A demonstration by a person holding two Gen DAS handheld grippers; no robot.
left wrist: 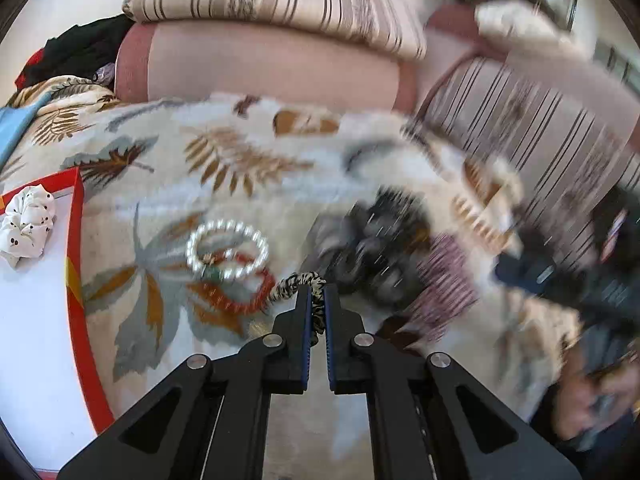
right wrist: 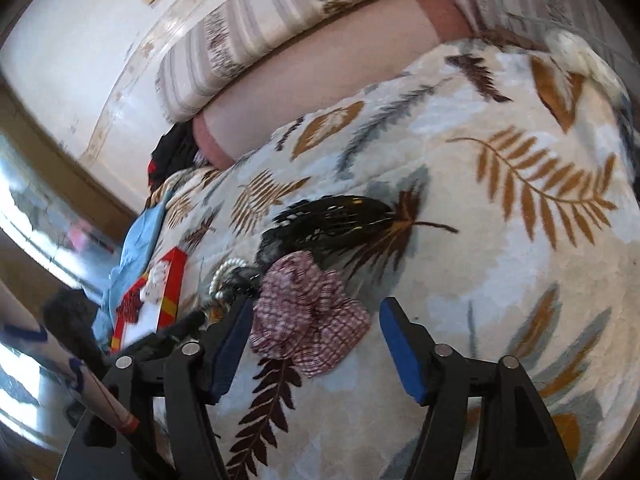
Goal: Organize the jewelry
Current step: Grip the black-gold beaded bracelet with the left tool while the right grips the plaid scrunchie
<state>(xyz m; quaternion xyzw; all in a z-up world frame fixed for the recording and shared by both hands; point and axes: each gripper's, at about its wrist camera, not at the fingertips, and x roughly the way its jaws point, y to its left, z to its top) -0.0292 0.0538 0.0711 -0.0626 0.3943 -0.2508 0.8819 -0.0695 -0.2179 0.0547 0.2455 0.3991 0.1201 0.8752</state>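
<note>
Scrunchie with black-and-white stripes (left wrist: 316, 304) sits pinched tight between the left gripper's (left wrist: 318, 300) jaws, over the bed (left wrist: 280, 200). Right gripper's (right wrist: 316, 320) jaws stand wide around a checked scrunchie (right wrist: 308, 312), not squeezing.

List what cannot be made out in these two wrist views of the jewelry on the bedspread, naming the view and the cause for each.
1. Left wrist view: the dark pile right of the left tool is smeared by motion blur; its pieces cannot be told apart.
2. Left wrist view: the red-edged tray is cut off by the left edge.
3. Right wrist view: the pearl bracelet is small and partly hidden by dark items.
</note>
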